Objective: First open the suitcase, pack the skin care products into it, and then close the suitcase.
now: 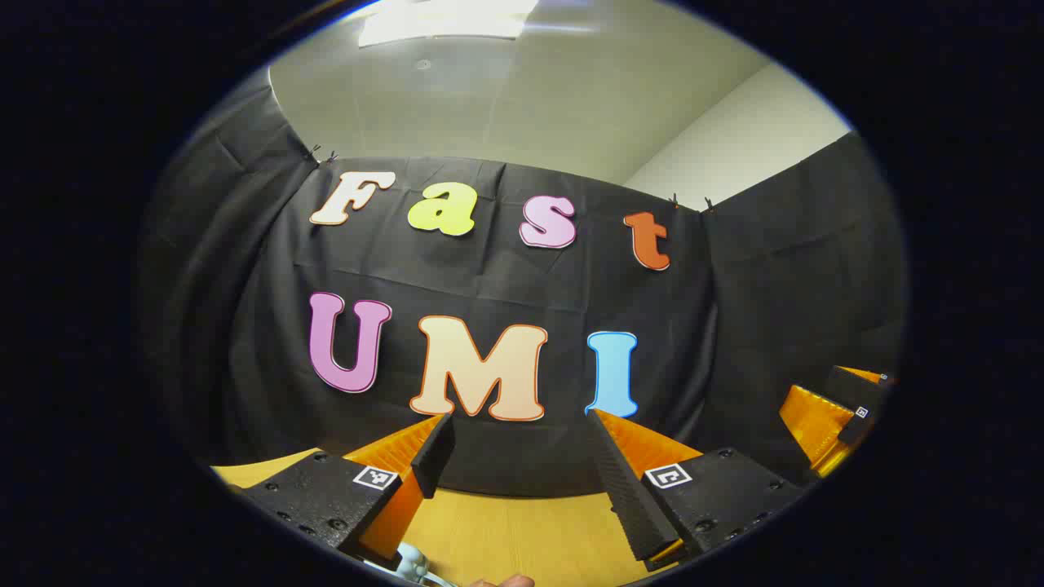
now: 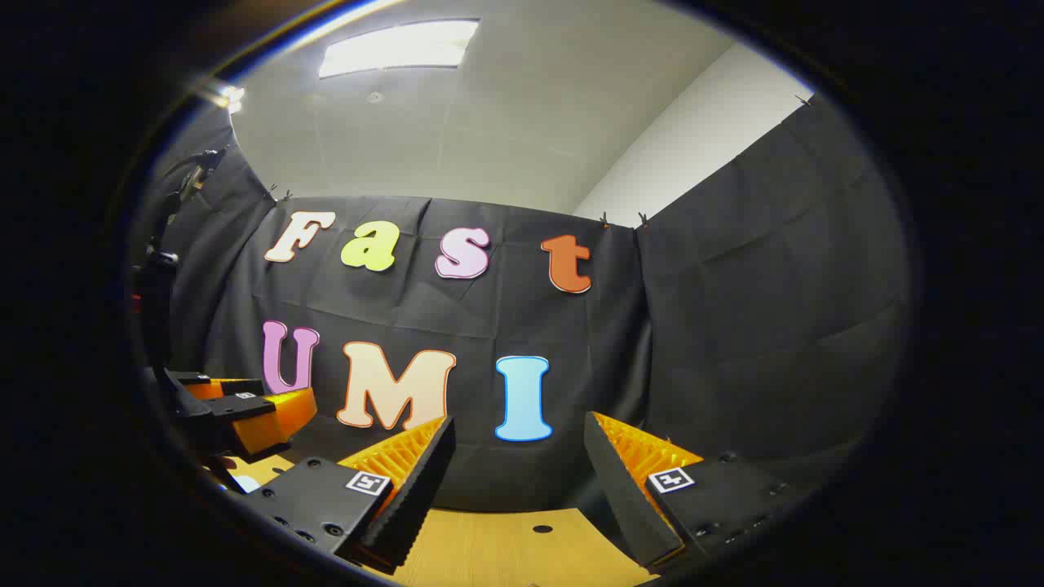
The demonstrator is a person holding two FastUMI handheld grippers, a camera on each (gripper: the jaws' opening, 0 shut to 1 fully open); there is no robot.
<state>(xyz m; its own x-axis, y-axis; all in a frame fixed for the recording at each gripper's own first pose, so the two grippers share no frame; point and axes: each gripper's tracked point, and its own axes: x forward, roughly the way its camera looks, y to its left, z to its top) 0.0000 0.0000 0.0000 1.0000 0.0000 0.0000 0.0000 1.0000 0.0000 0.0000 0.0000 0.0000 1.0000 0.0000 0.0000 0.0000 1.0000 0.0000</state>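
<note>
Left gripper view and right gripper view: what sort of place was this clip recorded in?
Most likely an indoor recording booth: black cloth pinned up as walls, a wooden tabletop below both open grippers, and a plain ceiling with a panel light.

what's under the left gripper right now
Under the open left gripper lies bare wooden table; a pale object and a fingertip peek at the bottom edge. Anything lower is out of frame.
</note>
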